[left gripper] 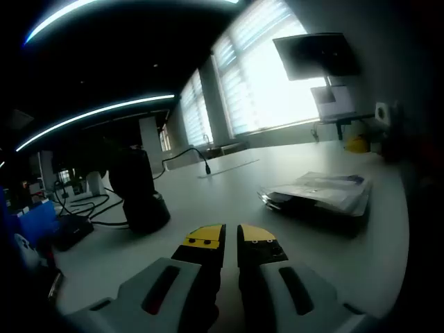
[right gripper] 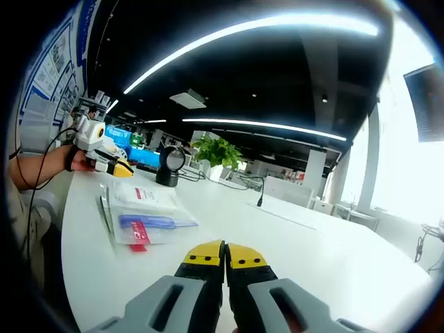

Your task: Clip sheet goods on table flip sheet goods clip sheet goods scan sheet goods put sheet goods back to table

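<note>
Two yellow-tipped jaws rise from the bottom of the left gripper view, where the left gripper (left gripper: 231, 239) has them pressed nearly together with only a thin slit between and nothing pinched. It hovers over the white table (left gripper: 229, 187), and the sheet goods (left gripper: 322, 193), a flat stack of clear-wrapped packets, lie on the tabletop ahead and to the right of the jaws, well apart from them. To the left of the jaws a dark stand-mounted scanner (left gripper: 139, 191) sits on the table, with black cables (left gripper: 94, 208) trailing from its base. Farther back a thin cable (left gripper: 189, 156) curves up from the table surface before bright blinds-covered windows (left gripper: 263, 83), and a dark monitor (left gripper: 316, 55) hangs at the upper right. In the right gripper view, the right gripper (right gripper: 225, 255) likewise has its jaws pressed together, gripping nothing, above the same white table (right gripper: 312, 243). The sheet goods (right gripper: 142, 211) lie flat on the table to the left of and beyond the jaws, a clear packet with a blue strip and a red label on top. At the far left a person's hand (right gripper: 78, 161) holds the left gripper (right gripper: 122, 168), jaws close together above the table's edge. Beyond it stand the round-faced scanner (right gripper: 168, 165) and a green potted plant (right gripper: 216, 151), under long ceiling light strips (right gripper: 243, 31).
</note>
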A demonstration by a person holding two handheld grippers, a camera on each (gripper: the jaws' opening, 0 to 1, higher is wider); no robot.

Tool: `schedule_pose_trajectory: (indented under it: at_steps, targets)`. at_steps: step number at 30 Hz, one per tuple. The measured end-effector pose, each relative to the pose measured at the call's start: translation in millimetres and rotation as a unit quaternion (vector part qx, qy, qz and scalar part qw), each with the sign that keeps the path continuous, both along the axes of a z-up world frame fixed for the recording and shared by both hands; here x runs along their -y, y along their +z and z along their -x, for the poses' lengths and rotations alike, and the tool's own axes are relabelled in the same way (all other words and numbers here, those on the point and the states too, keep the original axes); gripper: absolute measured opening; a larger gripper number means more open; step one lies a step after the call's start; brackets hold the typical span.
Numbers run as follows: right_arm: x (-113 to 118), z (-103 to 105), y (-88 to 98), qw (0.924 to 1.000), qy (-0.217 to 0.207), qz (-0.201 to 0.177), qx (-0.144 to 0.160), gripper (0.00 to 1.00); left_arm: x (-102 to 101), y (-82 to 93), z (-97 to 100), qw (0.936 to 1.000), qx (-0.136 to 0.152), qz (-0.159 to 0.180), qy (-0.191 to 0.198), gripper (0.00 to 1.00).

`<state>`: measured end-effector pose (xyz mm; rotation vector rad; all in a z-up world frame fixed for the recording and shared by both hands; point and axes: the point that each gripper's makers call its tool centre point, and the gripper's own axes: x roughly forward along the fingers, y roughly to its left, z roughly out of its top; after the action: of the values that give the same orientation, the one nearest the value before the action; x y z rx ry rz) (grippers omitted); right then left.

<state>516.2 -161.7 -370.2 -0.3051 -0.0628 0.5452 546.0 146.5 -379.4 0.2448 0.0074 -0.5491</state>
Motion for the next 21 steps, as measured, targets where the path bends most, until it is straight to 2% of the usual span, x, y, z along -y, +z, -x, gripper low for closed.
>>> schedule_pose_trajectory:
  at_steps: [14,21]
  targets:
    - [2.8,-0.7,0.2,1.0,-0.007,0.0,0.001,0.0,-5.6,0.0,-6.5,1.0,0.0,-0.005,0.001,0.0]
    - [1.5,0.6,0.6,1.0,-0.008,0.001,0.001,0.0,1.0,2.2,3.3,1.0,0.002,-0.005,0.001,0.0]
